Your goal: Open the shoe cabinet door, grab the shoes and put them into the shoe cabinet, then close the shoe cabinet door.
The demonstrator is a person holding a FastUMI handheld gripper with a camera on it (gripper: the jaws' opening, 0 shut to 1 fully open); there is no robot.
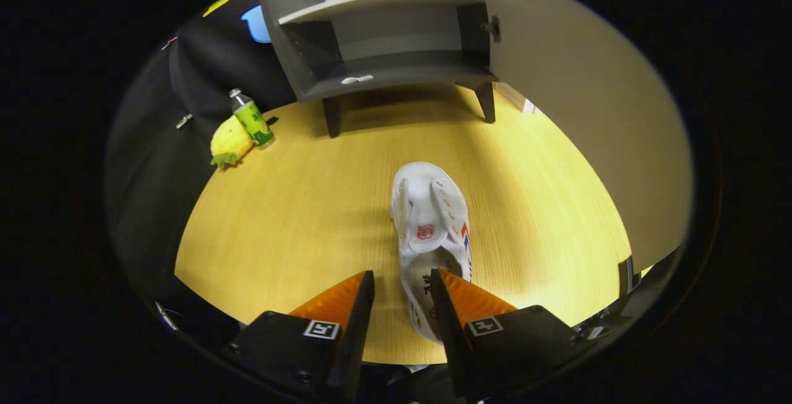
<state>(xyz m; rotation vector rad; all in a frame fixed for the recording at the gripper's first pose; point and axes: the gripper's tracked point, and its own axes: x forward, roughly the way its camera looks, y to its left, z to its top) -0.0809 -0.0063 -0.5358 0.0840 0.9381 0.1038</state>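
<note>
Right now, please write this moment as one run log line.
cabinet: door open, shelves bare | shoe: on table, heel end between tongs | tongs: open, not pressing shoe | step: grasp not yet done

The hand-held gripper (pixel 402 280) has its 2 fingers spread apart above the wooden surface (pixel 297 218). A white shoe (pixel 431 224) lies on the surface with its heel end between the fingers, close to the right one, and its toe pointing ahead toward the shoe cabinet (pixel 377 39). The cabinet door (pixel 575 94) stands open to the right. A bottle (pixel 252 118) and a yellow plush pineapple (pixel 230 141) sit left of the cabinet.
</note>
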